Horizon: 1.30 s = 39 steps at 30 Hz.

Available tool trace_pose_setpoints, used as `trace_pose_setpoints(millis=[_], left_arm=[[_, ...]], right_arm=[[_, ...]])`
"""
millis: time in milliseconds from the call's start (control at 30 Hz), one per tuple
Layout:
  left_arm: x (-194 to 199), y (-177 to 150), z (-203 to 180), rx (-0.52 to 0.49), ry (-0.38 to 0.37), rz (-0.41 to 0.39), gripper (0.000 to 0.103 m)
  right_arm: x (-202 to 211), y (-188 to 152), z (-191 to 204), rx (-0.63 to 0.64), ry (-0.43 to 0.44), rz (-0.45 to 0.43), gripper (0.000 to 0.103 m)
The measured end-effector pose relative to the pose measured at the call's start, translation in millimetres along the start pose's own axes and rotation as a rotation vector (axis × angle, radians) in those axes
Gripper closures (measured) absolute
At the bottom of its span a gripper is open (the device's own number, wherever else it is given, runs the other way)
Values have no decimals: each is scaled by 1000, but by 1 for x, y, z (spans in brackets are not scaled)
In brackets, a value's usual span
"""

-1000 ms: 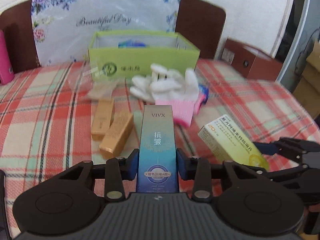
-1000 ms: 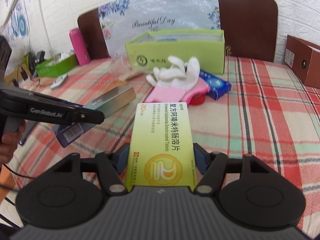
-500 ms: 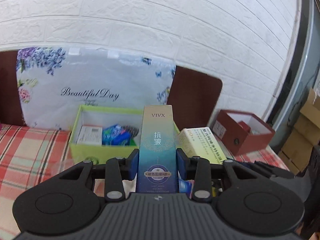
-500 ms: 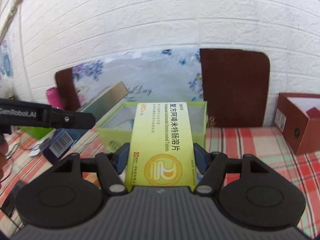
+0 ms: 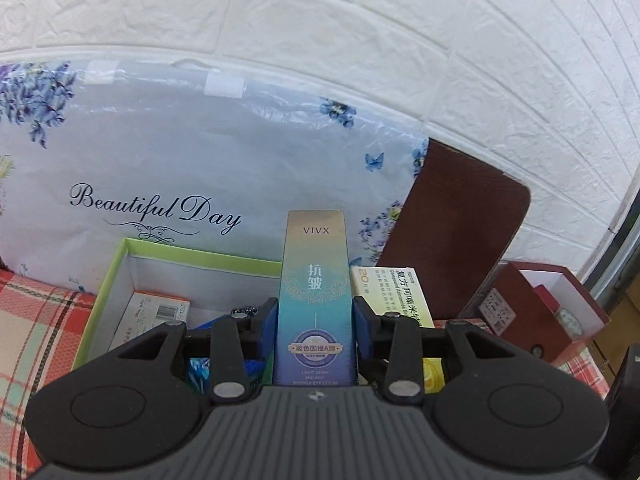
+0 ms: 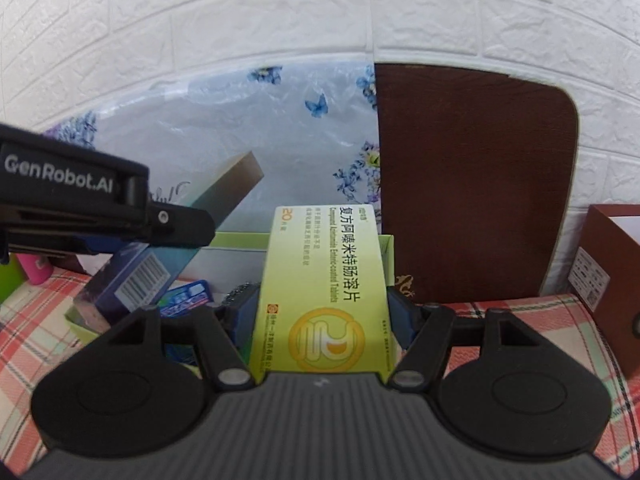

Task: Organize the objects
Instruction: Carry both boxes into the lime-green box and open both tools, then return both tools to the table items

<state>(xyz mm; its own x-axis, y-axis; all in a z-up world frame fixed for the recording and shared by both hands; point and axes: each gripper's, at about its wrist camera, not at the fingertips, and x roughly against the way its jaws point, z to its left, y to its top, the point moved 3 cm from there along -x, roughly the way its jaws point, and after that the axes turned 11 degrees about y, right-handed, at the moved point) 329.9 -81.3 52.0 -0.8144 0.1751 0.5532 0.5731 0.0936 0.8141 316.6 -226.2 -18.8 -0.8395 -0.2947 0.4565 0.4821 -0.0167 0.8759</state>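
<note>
Two held cartons [image 5: 315,304] [image 6: 325,292], one green box [image 5: 116,264]

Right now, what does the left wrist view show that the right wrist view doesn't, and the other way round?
Only the left wrist view: the "Beautiful Day" lettering on the floral bag, and a barcoded white carton inside the green box.

Only the right wrist view: a pink bottle at far left, and the left gripper from the side.

Both: the VIVX box, the yellow-green tablet box, the green box, the brown headboard.
</note>
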Motion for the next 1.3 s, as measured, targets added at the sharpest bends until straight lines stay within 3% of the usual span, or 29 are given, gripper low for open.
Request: trace_pose_setpoints(millis=[100, 133, 167, 200, 233, 267, 300, 333, 567, 767, 1033, 1300], left_arm=[[-15, 0, 0, -16, 8, -7, 63], [-19, 0, 1, -15, 6, -5, 60], [-23, -1, 2, -11, 7, -7, 51], [-25, -2, 4, -11, 14, -9, 35], [-24, -3, 6, -10, 31, -25, 29], [-22, -4, 8, -12, 38, -45, 29], [-21, -4, 10, -16, 32, -55, 29], [-20, -5, 11, -16, 26, -54, 29], [6, -4, 11, -19, 20, -70, 28], [52, -16, 11, -31, 67, -46, 28], [119, -69, 26, -29, 60, -45, 28], [153, -130, 41, -56, 99, -6, 28]], right_arm=[[-17, -1, 0, 21, -7, 5, 38], [-22, -1, 0, 29, -16, 9, 38], [-26, -2, 1, 43, -22, 8, 37], [-28, -4, 1, 61, -16, 6, 33], [-29, -5, 1, 78, -5, 9, 30], [-29, -7, 2, 92, 13, 4, 21], [-27, -8, 3, 108, 23, -12, 5], [-24, -9, 5, 125, 6, -27, 0], [10, -9, 15, 167, -39, -64, 0], [63, -9, 30, 127, -6, -130, 0], [134, -42, 38, 109, 29, -131, 0], [174, -91, 52, 86, 36, -99, 0]])
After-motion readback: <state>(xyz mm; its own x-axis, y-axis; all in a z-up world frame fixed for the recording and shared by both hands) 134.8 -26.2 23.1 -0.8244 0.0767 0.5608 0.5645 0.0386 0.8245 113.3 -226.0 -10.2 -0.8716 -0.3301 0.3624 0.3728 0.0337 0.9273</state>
